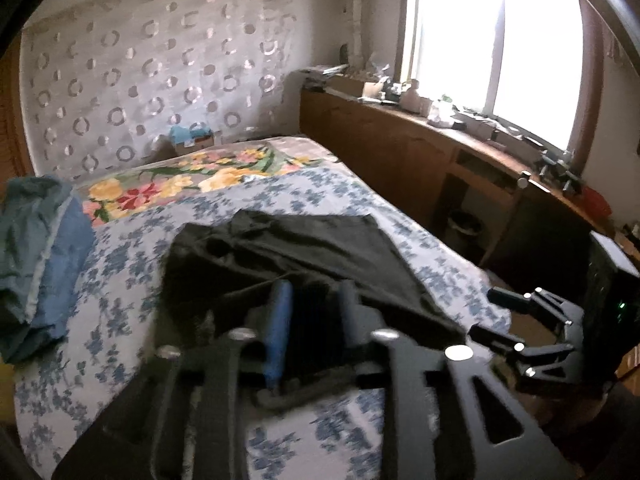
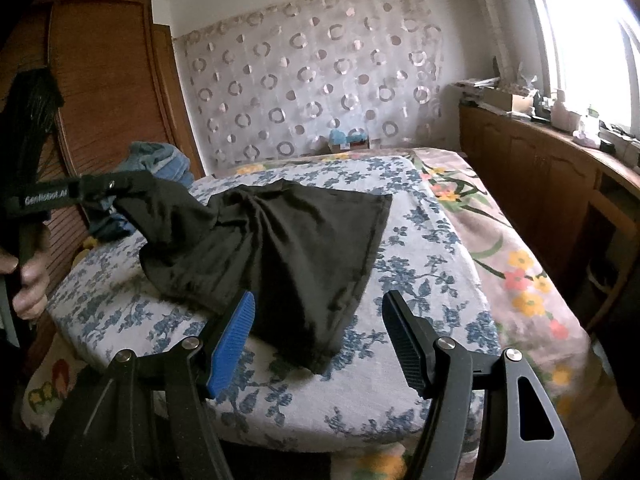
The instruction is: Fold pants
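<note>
Ribbed blue pad (image 2: 234, 344); crumpled black pants (image 2: 280, 248)

I see the pants (image 2: 280, 240) on the bed (image 2: 400, 360), piled clothes (image 2: 160, 160) far left, counter (image 2: 540, 152) along the right.

Daylight floods in through the window (image 1: 492, 48), which is blown out to pure white in both wrist views. The far side of the room sits dimmer, and the black pants (image 2: 280, 240) lose nearly all fold detail in shadow. Fisheye distortion bends the wooden cabinet (image 1: 400, 160) and darkens the corners. The left tongs (image 1: 312, 300) appear smeared by motion blur.
</note>
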Action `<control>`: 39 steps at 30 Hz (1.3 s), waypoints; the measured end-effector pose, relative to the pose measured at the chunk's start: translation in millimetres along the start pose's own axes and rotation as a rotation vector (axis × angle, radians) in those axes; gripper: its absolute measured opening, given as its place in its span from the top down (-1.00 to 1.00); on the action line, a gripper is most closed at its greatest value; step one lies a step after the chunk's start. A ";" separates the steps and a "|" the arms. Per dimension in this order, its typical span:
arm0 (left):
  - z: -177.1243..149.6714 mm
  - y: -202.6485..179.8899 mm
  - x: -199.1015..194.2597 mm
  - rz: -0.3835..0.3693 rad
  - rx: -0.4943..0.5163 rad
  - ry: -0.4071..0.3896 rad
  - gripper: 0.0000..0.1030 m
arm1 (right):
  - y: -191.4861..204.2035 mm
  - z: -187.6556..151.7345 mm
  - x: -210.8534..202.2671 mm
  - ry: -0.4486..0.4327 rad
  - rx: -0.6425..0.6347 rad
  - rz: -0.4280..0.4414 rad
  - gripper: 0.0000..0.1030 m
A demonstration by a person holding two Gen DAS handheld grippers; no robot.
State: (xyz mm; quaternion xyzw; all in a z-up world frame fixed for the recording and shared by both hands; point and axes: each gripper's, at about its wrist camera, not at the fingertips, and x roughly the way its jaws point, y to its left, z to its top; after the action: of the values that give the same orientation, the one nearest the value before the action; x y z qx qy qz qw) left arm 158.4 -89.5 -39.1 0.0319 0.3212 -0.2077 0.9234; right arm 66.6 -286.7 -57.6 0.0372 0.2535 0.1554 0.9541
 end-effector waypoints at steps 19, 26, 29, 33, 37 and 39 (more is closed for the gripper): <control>-30.0 41.6 -43.0 -0.025 -0.061 -0.026 -0.51 | 33.3 12.7 27.8 0.006 -0.072 0.045 -0.33; -43.5 55.8 -27.9 0.001 -0.085 0.021 -0.51 | 35.1 14.1 36.7 0.006 -0.081 0.048 -0.33; -53.9 58.2 -16.6 0.006 -0.089 0.045 -0.51 | 37.8 14.3 44.7 0.018 -0.085 0.052 -0.28; -62.9 60.8 -3.9 -0.008 -0.117 0.066 -0.51 | 38.7 14.1 58.8 0.041 -0.085 0.059 0.17; -68.7 61.4 6.1 0.008 -0.133 0.072 -0.51 | 42.0 15.1 76.5 0.085 -0.102 0.084 0.35; -71.3 60.9 9.5 0.008 -0.141 0.075 -0.51 | 43.5 16.5 86.4 0.113 -0.110 0.084 0.41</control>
State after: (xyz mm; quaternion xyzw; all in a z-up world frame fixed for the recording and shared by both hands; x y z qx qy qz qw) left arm 148.4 -23.8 -105.9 -0.0242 0.3693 -0.1792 0.9115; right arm 133.8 -218.1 -77.6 -0.0133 0.2961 0.2107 0.9315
